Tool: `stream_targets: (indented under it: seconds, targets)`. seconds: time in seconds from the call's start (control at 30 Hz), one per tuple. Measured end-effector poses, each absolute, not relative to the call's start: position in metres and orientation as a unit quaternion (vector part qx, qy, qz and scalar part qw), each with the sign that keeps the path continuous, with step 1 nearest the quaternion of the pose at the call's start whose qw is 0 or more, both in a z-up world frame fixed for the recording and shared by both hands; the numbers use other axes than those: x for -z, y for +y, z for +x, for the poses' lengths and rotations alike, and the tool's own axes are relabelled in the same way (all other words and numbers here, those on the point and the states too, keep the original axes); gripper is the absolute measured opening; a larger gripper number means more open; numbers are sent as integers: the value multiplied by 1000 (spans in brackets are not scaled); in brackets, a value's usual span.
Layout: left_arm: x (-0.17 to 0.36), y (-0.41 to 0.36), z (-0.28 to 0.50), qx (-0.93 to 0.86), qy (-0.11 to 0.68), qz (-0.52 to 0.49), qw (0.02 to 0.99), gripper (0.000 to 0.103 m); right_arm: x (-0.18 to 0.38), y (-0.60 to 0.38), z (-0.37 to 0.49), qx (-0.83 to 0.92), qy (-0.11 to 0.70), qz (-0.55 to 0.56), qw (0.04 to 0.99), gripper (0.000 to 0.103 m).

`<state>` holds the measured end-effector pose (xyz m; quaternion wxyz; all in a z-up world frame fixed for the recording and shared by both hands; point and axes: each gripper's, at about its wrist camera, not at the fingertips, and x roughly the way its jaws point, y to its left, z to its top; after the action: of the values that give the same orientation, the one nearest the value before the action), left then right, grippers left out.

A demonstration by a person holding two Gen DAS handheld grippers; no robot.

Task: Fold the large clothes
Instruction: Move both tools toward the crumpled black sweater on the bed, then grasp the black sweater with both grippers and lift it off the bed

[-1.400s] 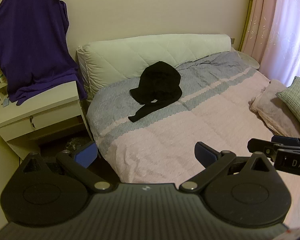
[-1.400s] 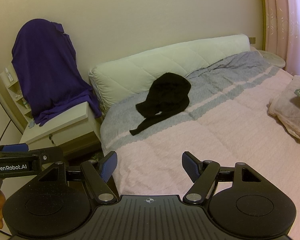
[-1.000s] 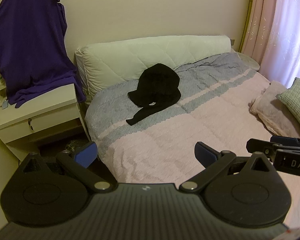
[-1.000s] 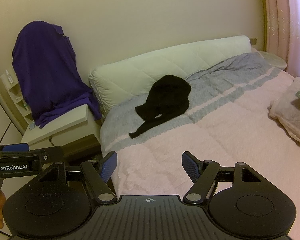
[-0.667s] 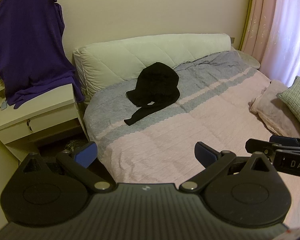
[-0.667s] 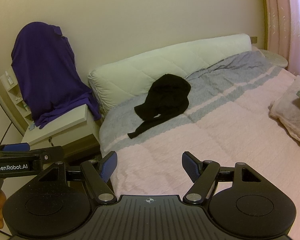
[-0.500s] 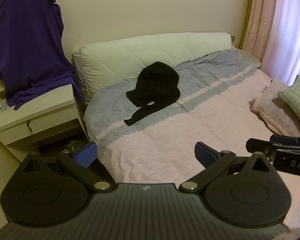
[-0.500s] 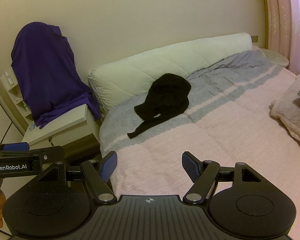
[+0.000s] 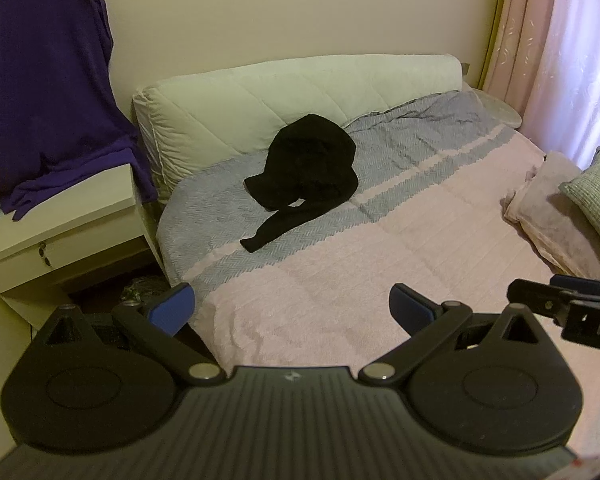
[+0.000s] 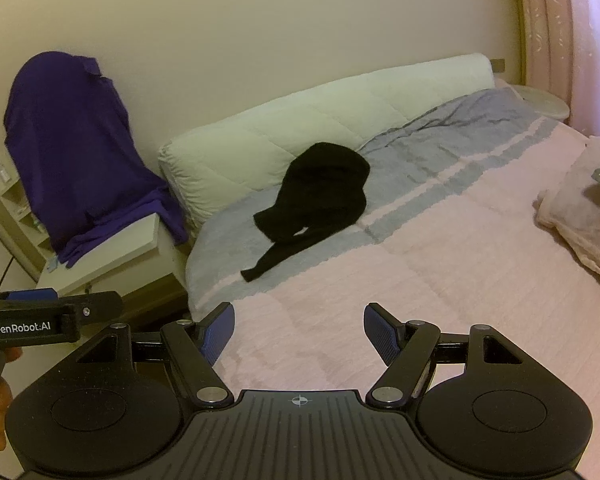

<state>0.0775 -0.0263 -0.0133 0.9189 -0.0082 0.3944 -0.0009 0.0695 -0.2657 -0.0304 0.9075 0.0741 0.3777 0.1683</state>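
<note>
A crumpled black garment (image 9: pixel 310 168) lies on the grey band of a pink bedspread (image 9: pixel 340 280), near the white headboard cushion (image 9: pixel 280 100) at the far end. The left gripper (image 9: pixel 292 312) and right gripper (image 10: pixel 299 332) hover over the near edge, well apart from it, jaws wide and empty. A purple shirt (image 9: pixel 48 80) drapes over a nightstand (image 9: pixel 60 236) at left.

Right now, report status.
Both claws, left and right, open, empty. Black garment bunched on bed, untouched. Path clear.
</note>
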Motion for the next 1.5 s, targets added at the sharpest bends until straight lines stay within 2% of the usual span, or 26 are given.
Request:
stream_targets:
  seconds: [0.43,0.67,0.93,1.17,1.43,1.5]
  targets:
    - [63,25,216,45,435,-16,899,102,75,-239,180,-133,403,143,894,69]
    - [111,65,327,75,469,-23,880,95,123,-204,271,-96,441,172,876,69]
    - [181,92,455,102,488,-9,867,89,197,-191,373,-31,460,236,856,69]
    - [257,103,554,122,510,-29,851,74,284,-187,451,1,473,253,844,69]
    - [313,100,648,140,494,-20,858,73,371,-191,530,28,465,295,834,68]
    - [327,100,676,143,490,-25,859,69,388,-194,549,35,460,310,831,68]
